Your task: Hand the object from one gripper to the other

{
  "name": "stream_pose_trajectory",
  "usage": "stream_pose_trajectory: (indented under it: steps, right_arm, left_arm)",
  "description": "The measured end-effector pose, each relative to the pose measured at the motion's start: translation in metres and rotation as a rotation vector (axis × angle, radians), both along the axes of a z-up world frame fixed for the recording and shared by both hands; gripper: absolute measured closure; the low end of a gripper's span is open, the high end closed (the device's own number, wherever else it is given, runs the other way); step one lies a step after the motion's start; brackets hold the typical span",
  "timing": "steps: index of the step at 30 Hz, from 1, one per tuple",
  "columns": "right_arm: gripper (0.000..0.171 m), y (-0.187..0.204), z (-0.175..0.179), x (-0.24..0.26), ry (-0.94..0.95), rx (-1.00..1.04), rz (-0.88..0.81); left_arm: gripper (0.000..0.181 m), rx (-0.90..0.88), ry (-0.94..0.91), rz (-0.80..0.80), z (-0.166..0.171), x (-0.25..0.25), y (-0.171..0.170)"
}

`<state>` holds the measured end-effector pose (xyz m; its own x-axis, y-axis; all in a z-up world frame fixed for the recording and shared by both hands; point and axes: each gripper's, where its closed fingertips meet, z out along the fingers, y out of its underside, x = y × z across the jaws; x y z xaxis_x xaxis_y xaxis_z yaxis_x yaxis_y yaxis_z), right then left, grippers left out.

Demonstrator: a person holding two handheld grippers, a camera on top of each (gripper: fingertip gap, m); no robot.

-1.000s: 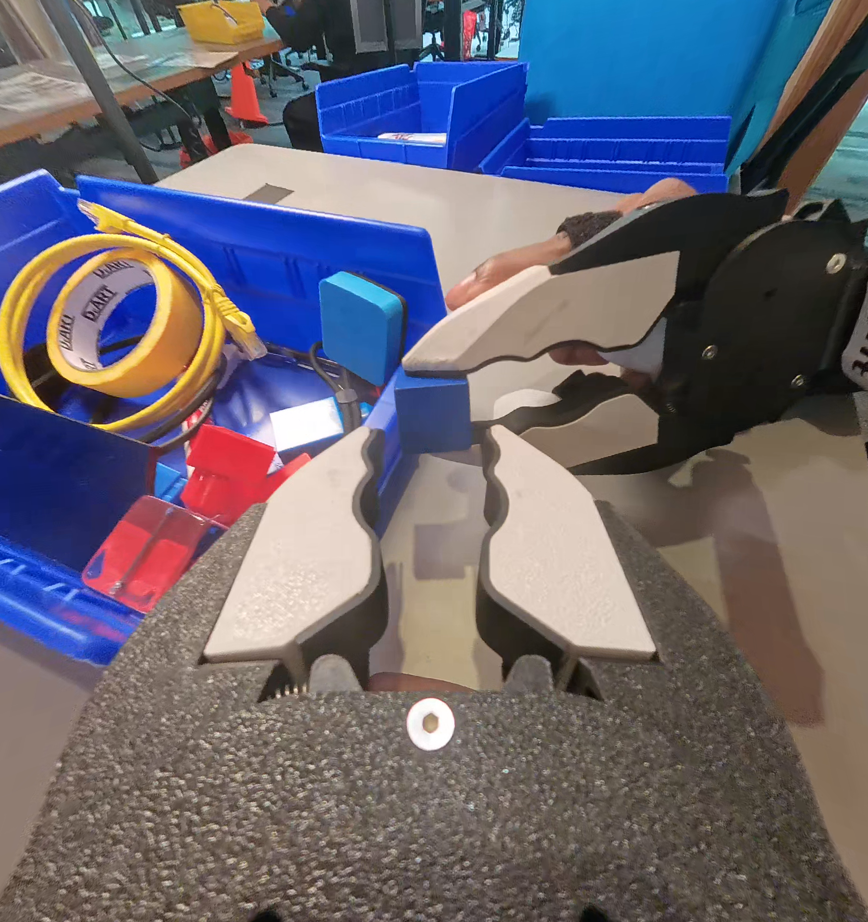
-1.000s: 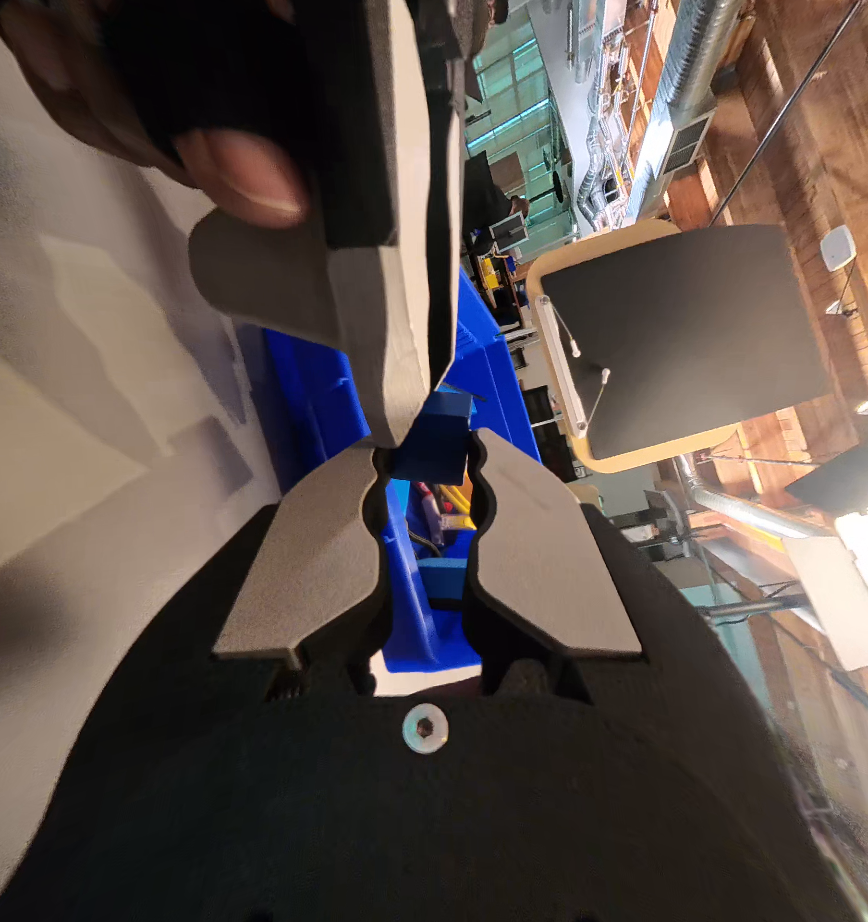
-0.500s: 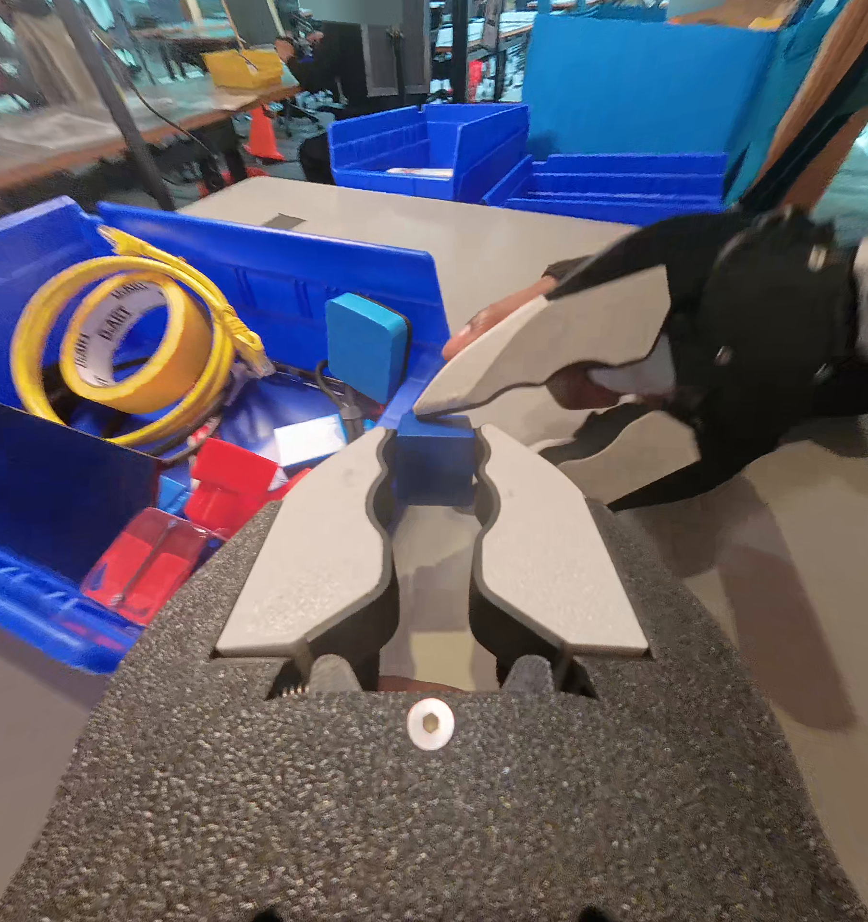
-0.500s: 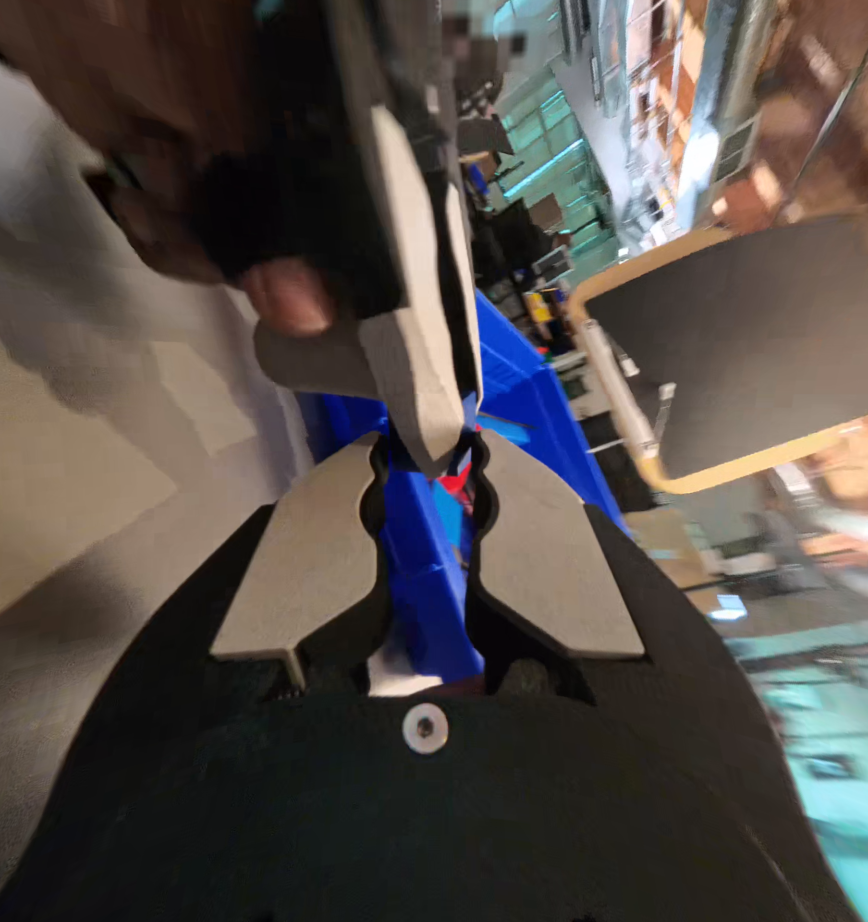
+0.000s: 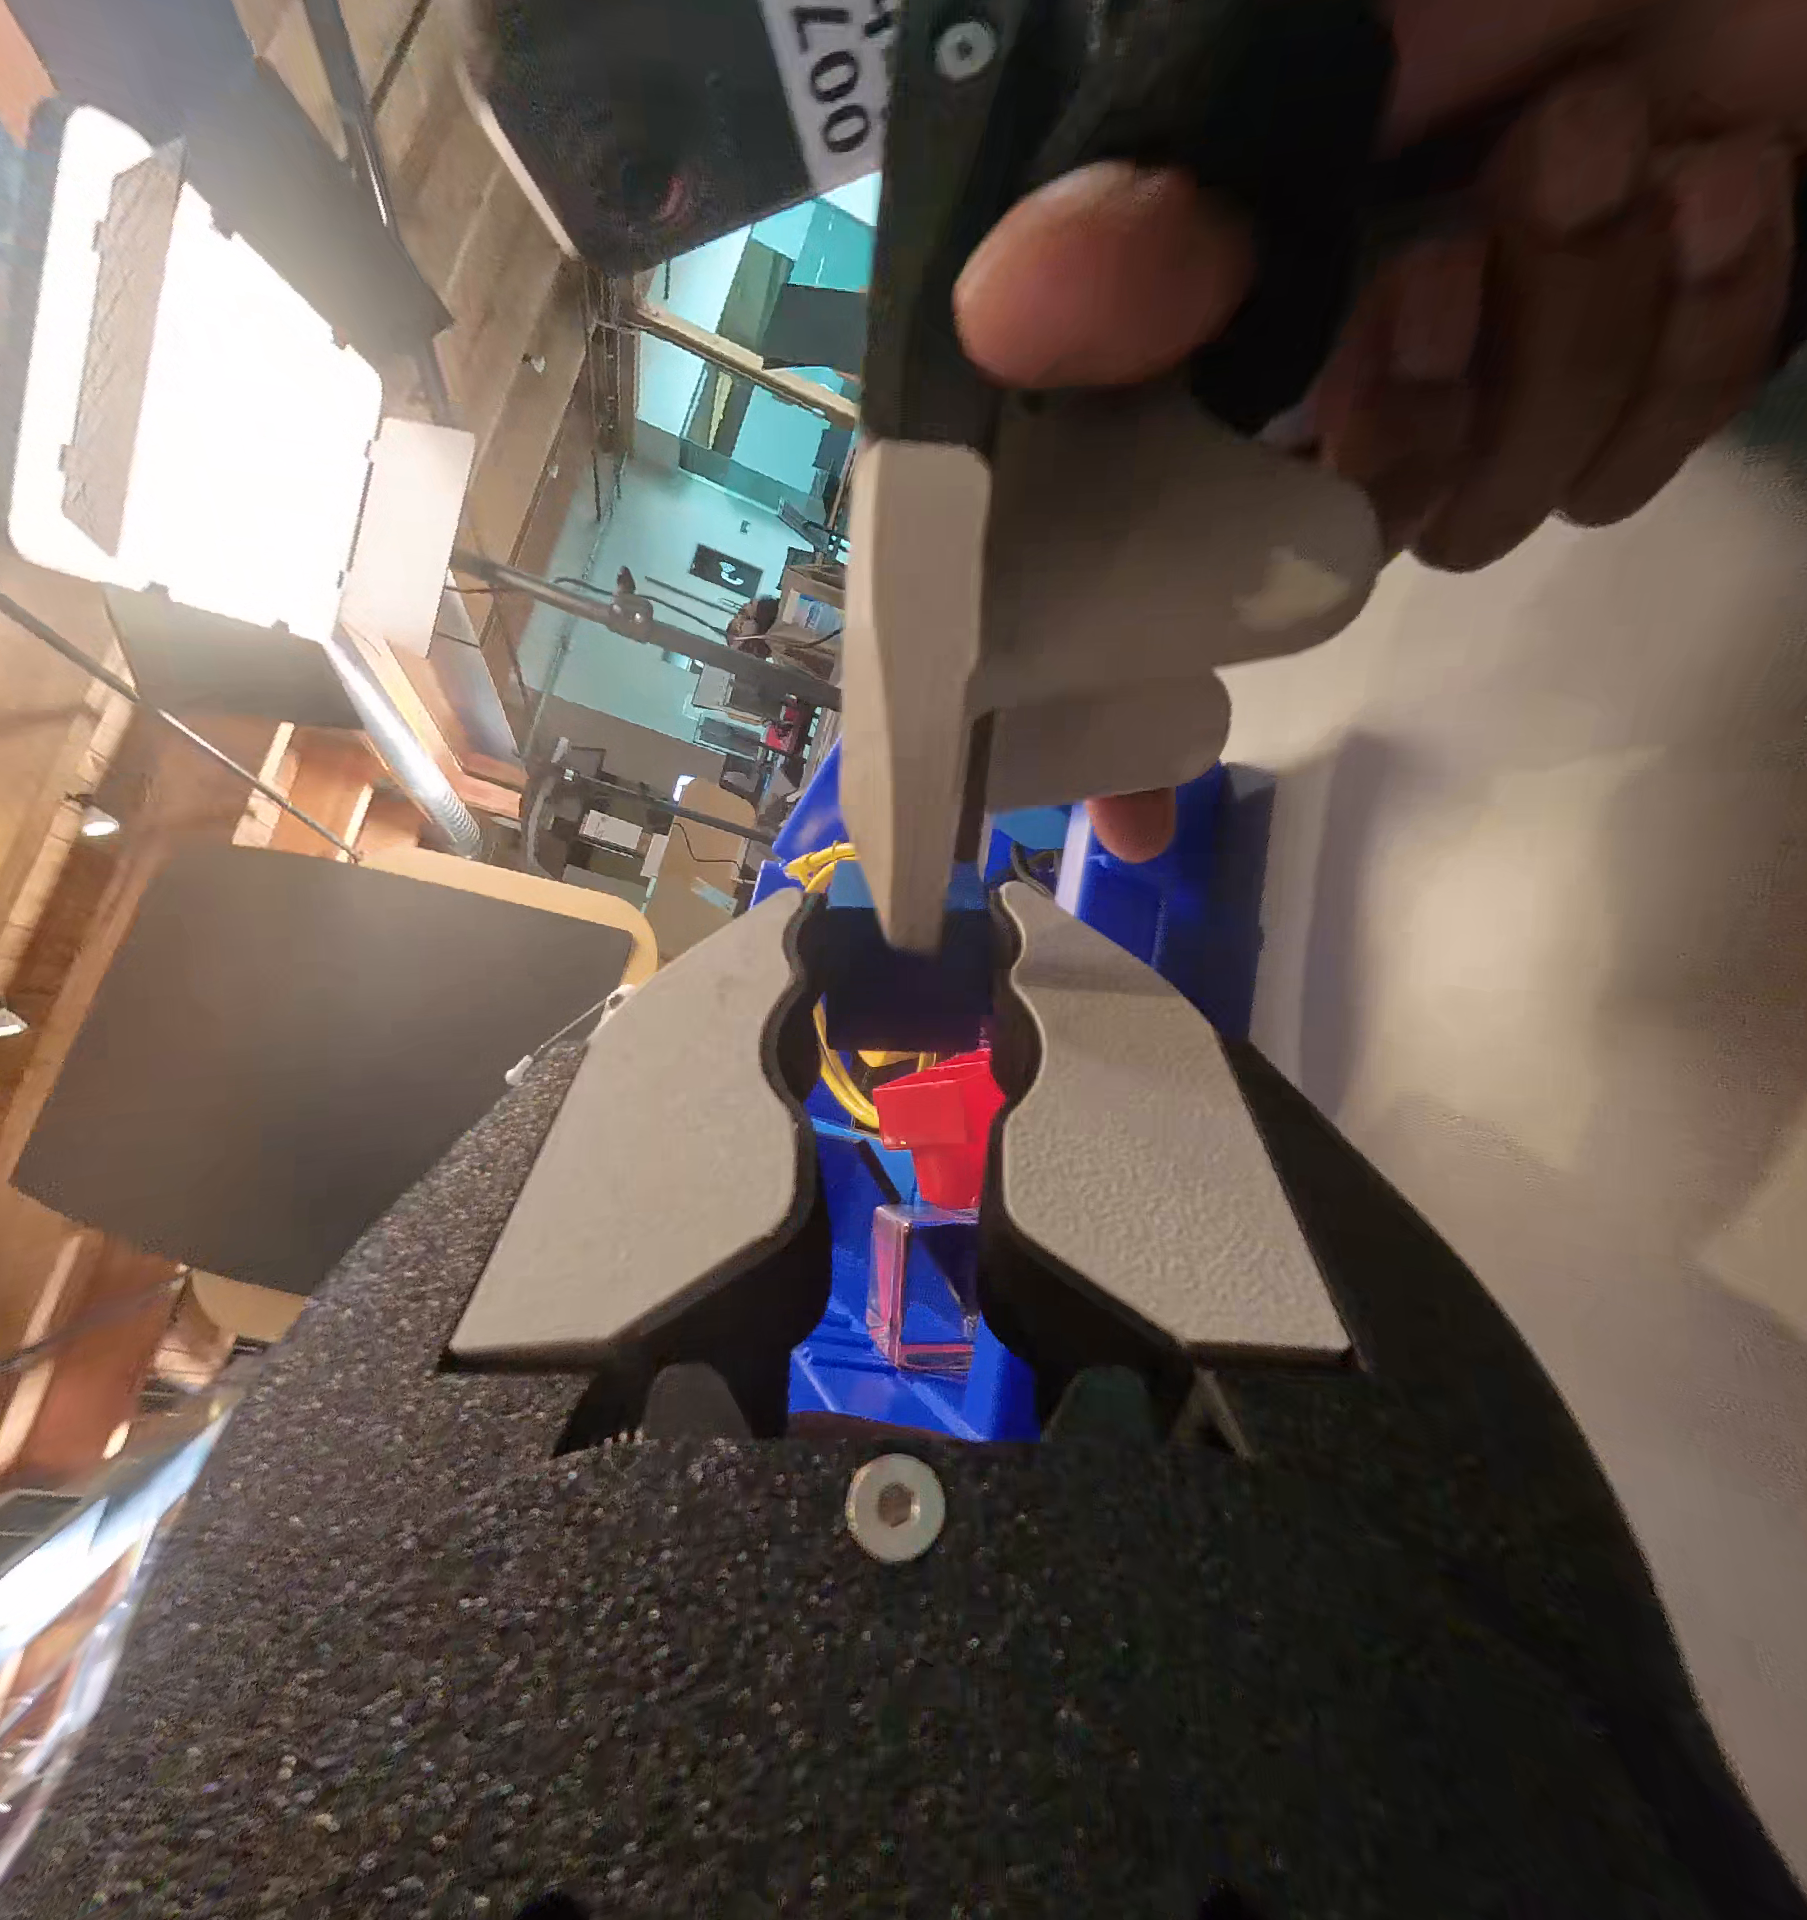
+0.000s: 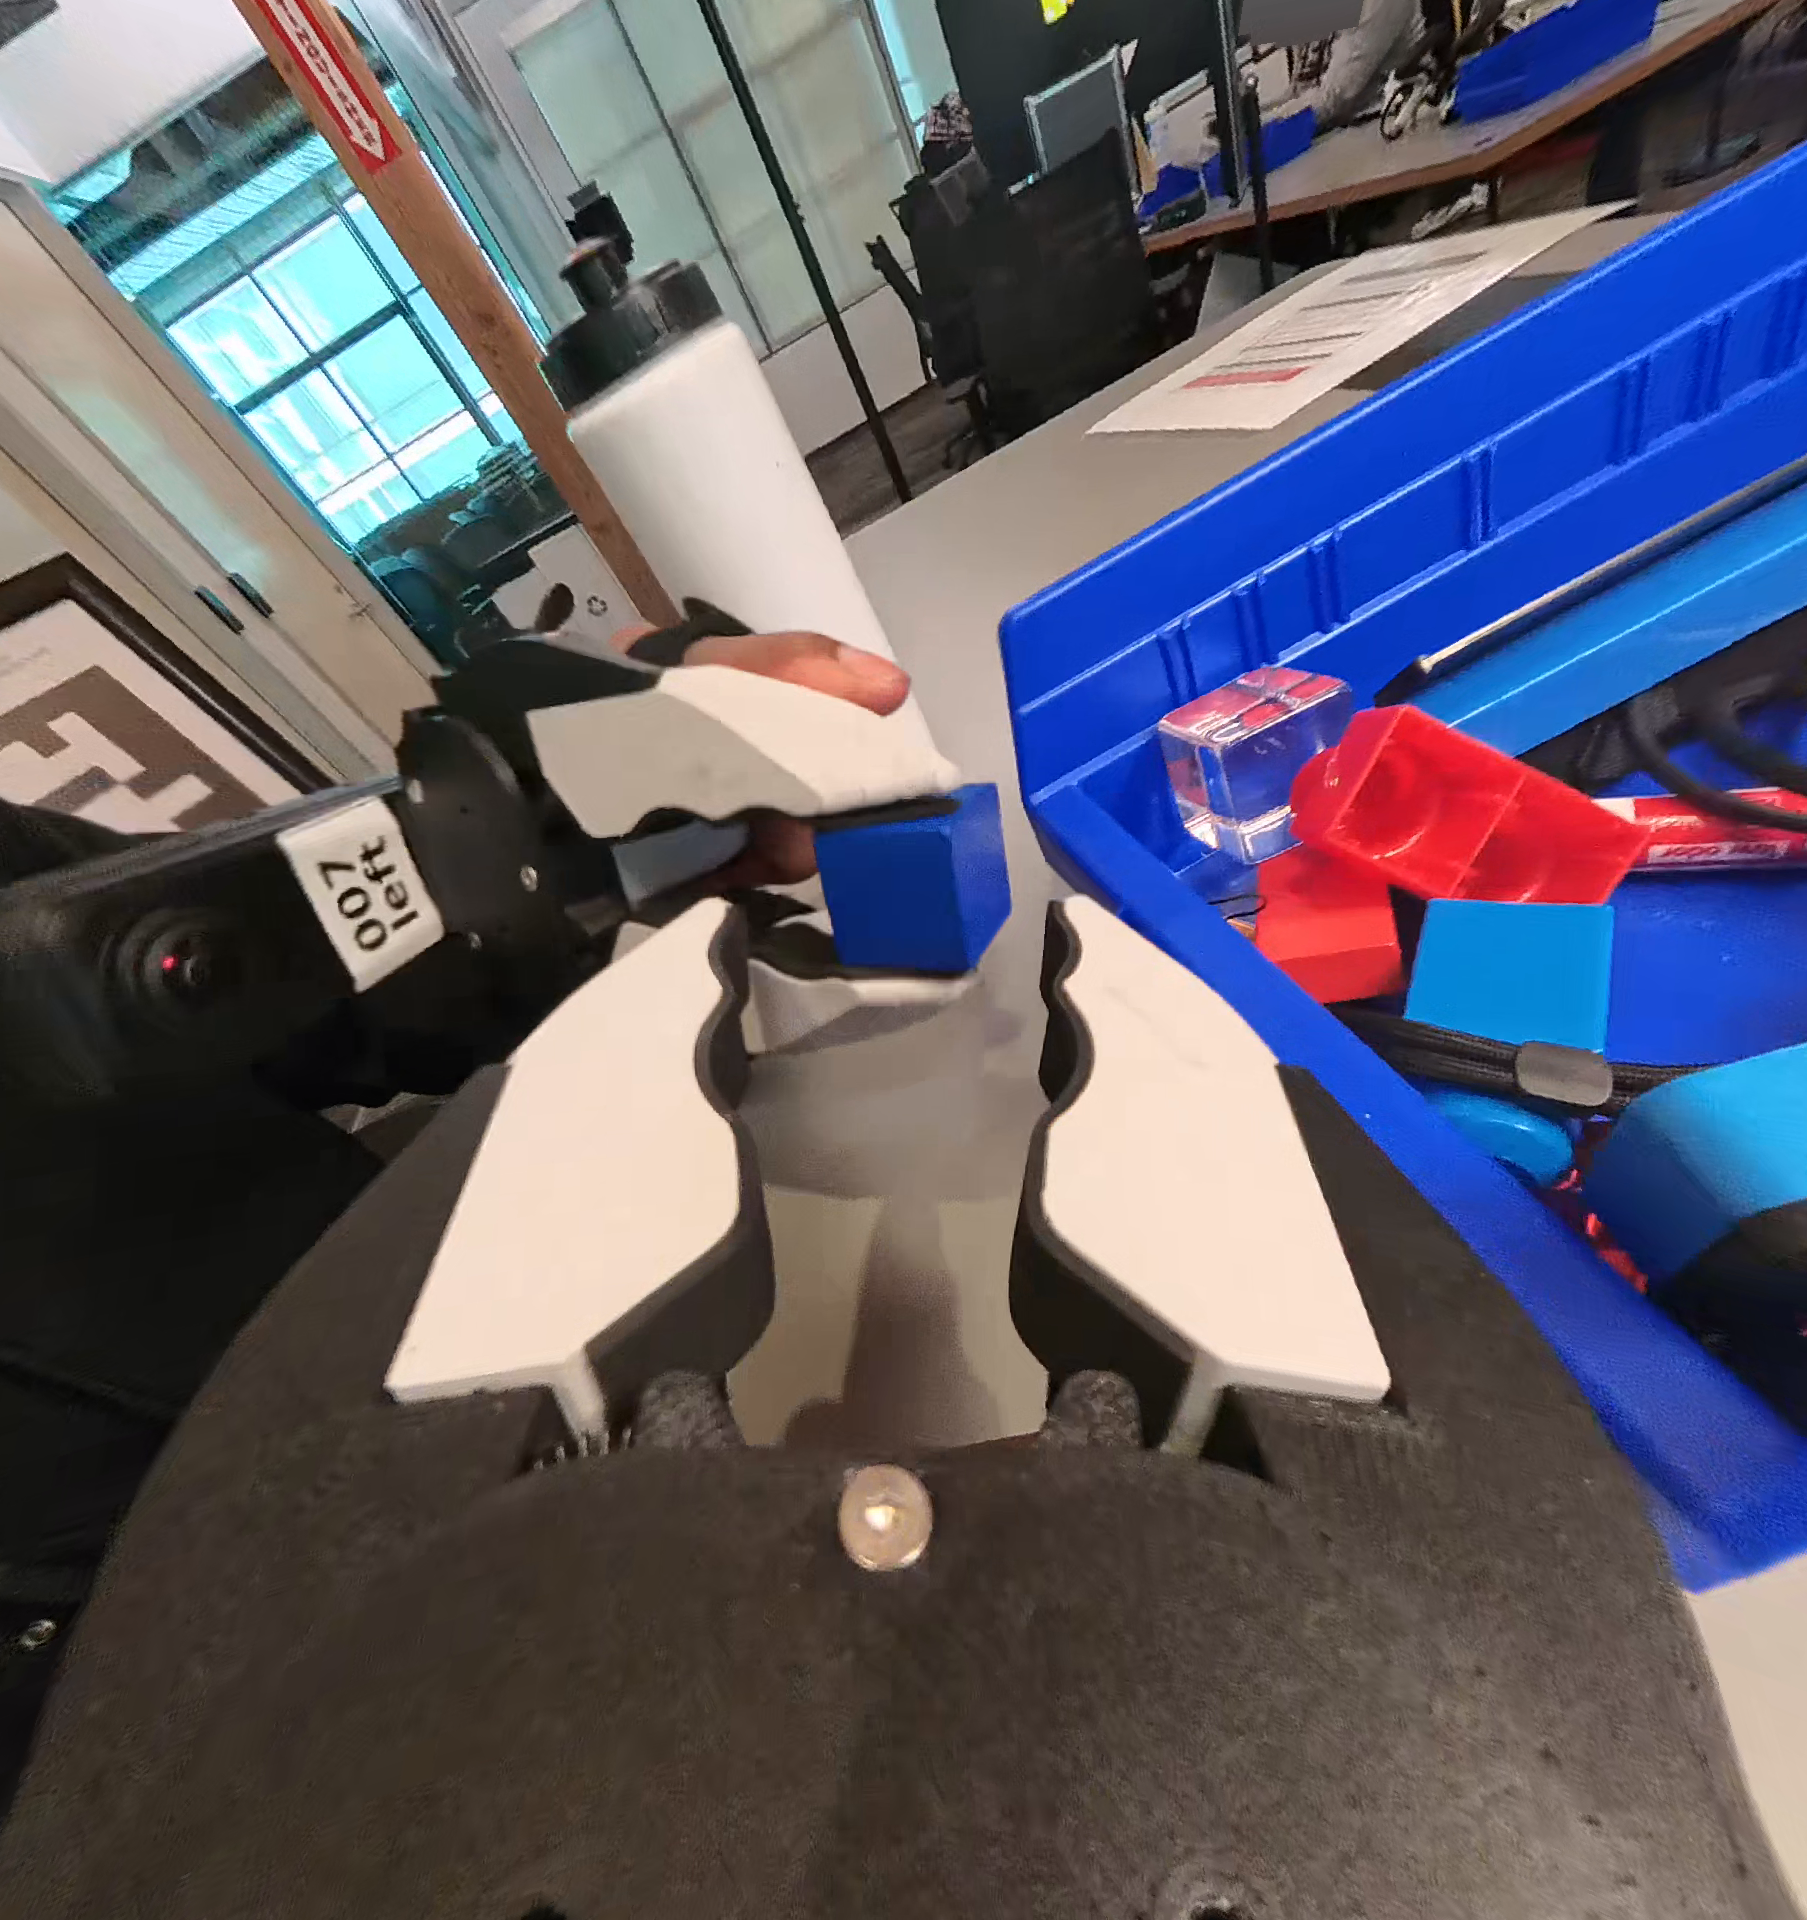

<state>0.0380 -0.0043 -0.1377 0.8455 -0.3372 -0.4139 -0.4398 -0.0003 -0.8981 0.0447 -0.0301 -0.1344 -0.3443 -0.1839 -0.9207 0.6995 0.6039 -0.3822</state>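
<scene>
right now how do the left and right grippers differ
The left gripper is shut on the blue block; the right gripper is open and empty. In the right wrist view the left's fingers sit above and below the block, the right's side by side. Both have pale grey fingers on black bodies.

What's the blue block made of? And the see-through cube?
The small blue cube-shaped block looks like matte foam or plastic: dull, no shine. The clear cube looks like glossy acrylic or glass: see-through, with bright edges.
</scene>
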Motion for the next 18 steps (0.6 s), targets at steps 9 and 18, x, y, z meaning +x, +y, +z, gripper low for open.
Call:
stream_pose_trajectory:
  steps: [9, 18]
  right_arm:
    - [0.142, -0.005, -0.011, 0.015, -0.226, -0.205, -0.163]
    - [0.142, -0.022, -0.008, 0.028, -0.784, -0.657, -0.340]
  left_arm:
    - [0.148, 0.017, 0.079, -0.015, -0.010, 0.002, -0.001]
    - [0.131, -0.336, 1.066, -0.096, 0.002, 0.005, 0.016]
